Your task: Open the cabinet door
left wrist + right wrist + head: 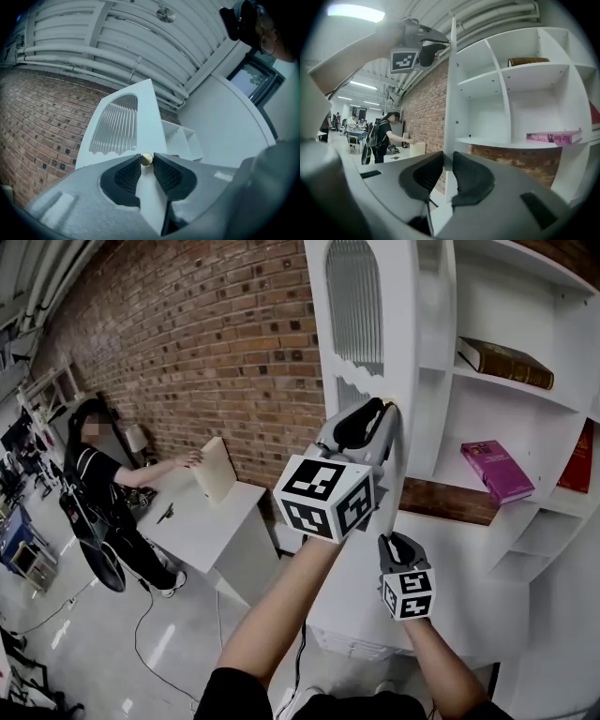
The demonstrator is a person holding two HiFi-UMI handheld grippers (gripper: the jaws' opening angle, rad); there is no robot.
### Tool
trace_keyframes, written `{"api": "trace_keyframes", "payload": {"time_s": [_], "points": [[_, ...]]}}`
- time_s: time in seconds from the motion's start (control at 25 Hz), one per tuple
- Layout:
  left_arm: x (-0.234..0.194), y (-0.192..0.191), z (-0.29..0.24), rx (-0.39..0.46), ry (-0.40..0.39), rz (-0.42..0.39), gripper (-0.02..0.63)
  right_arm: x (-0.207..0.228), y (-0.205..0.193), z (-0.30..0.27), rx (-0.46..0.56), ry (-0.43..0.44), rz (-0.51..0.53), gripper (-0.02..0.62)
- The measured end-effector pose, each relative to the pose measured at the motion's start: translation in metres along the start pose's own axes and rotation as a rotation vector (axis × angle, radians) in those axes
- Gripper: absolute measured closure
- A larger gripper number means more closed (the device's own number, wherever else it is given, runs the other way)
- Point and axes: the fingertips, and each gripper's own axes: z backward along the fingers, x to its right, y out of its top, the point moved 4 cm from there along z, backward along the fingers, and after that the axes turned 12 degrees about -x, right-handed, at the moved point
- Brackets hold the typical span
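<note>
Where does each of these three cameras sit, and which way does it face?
Head view: on the person's head, looking down at the cabinet door; both forearms, left gripper and right gripper show.
Left gripper view: rides that gripper, looking up along jaws closed on the brass knob; the person's head shows top right.
Right gripper view: rides that gripper, looking level along jaws clamped on the door's edge; left arm shows.
Head and right gripper views share the pink book.

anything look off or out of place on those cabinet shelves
Nothing spilled or damaged. The only mild oddity: the pink book and the brown book lie flat on their shelves instead of standing upright.
</note>
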Motion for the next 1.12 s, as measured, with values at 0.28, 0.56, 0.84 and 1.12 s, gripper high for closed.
{"api": "trace_keyframes", "payload": {"time_s": [0.28, 0.56, 0.84, 1.12], "points": [[-0.018, 0.003, 0.034, 0.027, -0.039, 0.029, 0.523, -0.039, 0.003, 0.001, -0.020, -0.007, 0.024, 0.529], [-0.038, 0.009, 0.059, 0.025, -0.077, 0.059, 0.523, -0.072, 0.008, -0.001, -0.030, -0.023, 0.038, 0.528], [-0.056, 0.009, 0.078, 0.050, -0.094, 0.089, 0.522, -0.099, 0.010, -0.007, -0.019, -0.040, 0.026, 0.526], [-0.074, 0.013, 0.092, 0.056, -0.104, 0.087, 0.520, -0.122, 0.017, -0.015, 0.001, -0.026, 0.034, 0.526]]}}
